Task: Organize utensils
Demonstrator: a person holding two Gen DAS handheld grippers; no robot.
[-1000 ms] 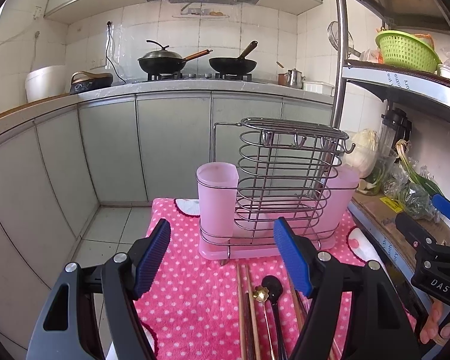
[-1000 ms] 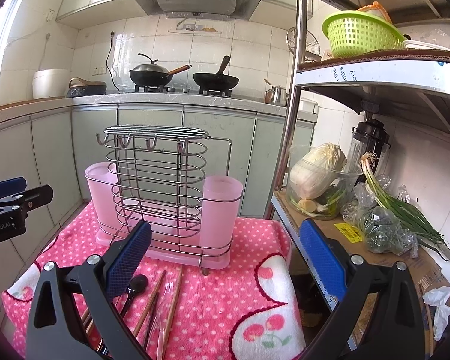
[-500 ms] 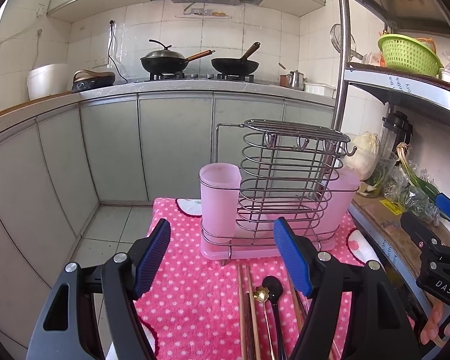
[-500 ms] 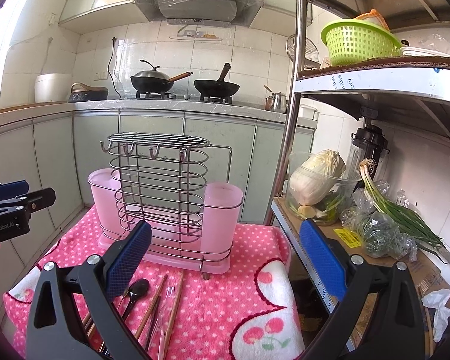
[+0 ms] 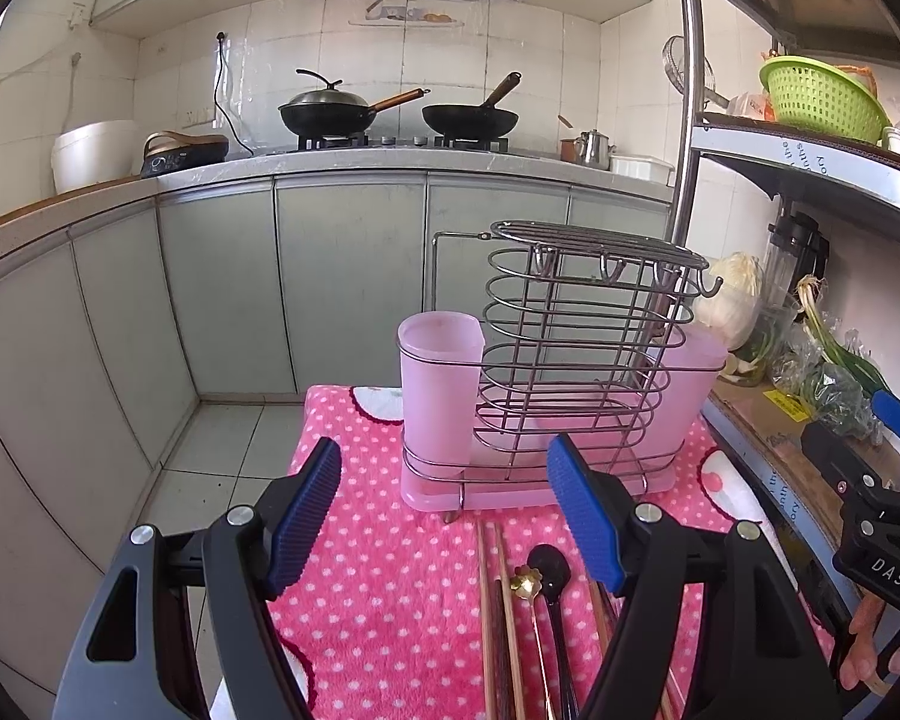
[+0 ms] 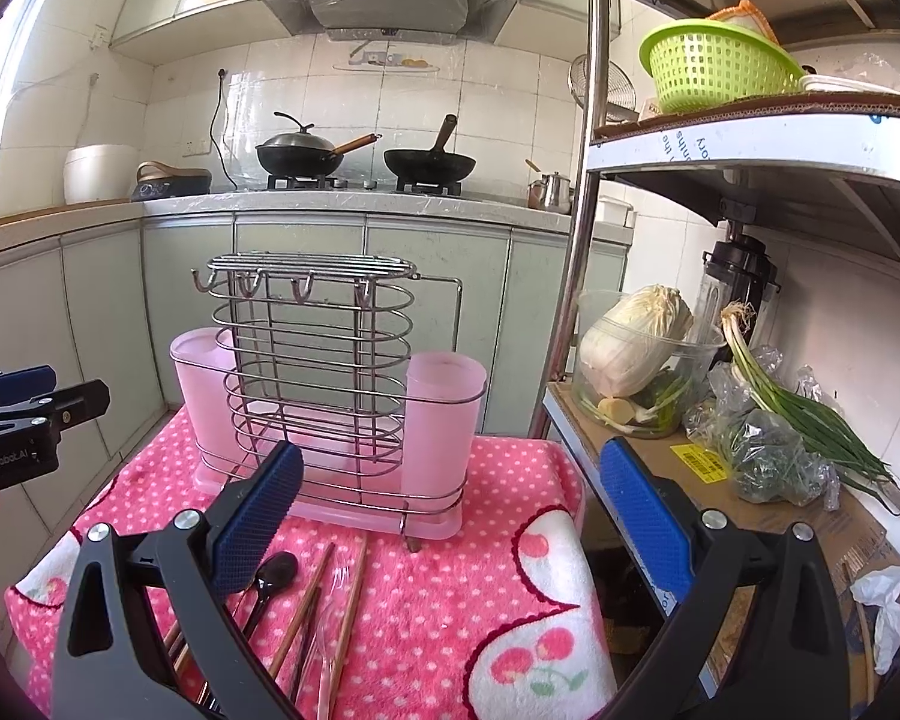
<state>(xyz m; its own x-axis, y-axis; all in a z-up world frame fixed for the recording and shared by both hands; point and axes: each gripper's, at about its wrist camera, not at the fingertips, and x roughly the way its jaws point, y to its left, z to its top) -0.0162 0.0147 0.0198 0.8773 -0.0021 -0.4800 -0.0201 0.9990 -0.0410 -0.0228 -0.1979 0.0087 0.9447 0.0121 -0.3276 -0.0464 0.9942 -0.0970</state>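
Note:
A wire utensil rack (image 5: 576, 360) (image 6: 318, 372) with two pink plastic cups (image 5: 441, 384) (image 6: 444, 426) stands on a pink dotted cloth (image 5: 390, 588) (image 6: 492, 576). In front of it lie wooden chopsticks (image 5: 501, 612) (image 6: 306, 612), a black spoon (image 5: 552, 564) (image 6: 273, 576), a thin gold-tipped spoon (image 5: 525, 585) and a clear plastic spoon (image 6: 330, 624). My left gripper (image 5: 444, 510) hovers open above the cloth, left of the utensils. My right gripper (image 6: 450, 516) hangs open over the cloth's right part, holding nothing.
A metal shelf (image 6: 750, 138) at the right carries a green basket (image 6: 714, 66), a cabbage in a clear bowl (image 6: 636, 348) and bagged greens (image 6: 768, 444). Grey cabinets (image 5: 342, 276) and a stove with two pans (image 5: 402, 114) stand behind. Tiled floor (image 5: 210, 450) lies left of the cloth.

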